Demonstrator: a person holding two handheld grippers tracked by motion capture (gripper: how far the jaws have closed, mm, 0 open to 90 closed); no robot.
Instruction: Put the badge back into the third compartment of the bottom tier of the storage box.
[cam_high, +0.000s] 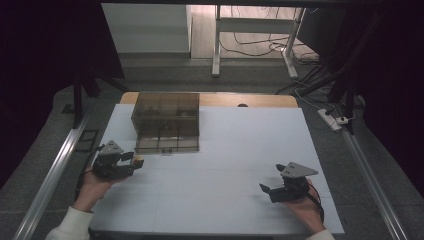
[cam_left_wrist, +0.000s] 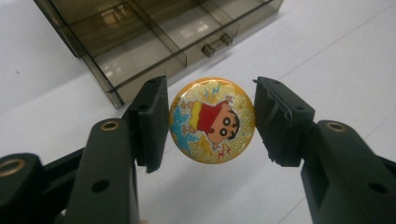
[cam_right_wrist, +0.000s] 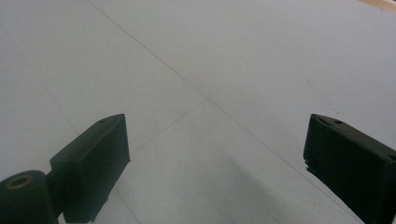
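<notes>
Left gripper (cam_left_wrist: 210, 123) clamping cartoon badge (cam_left_wrist: 212, 120) by its edges, right gripper (cam_right_wrist: 215, 163) spread wide, holding nothing.

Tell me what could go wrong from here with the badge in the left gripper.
The badge touches one jaw of the left gripper, but a gap shows at the other, so it may be loosely held and could drop or tilt. The organizer has narrow compartments and sits close ahead; the wide jaws might knock its walls. The right gripper rests open, too far off to catch anything.
</notes>
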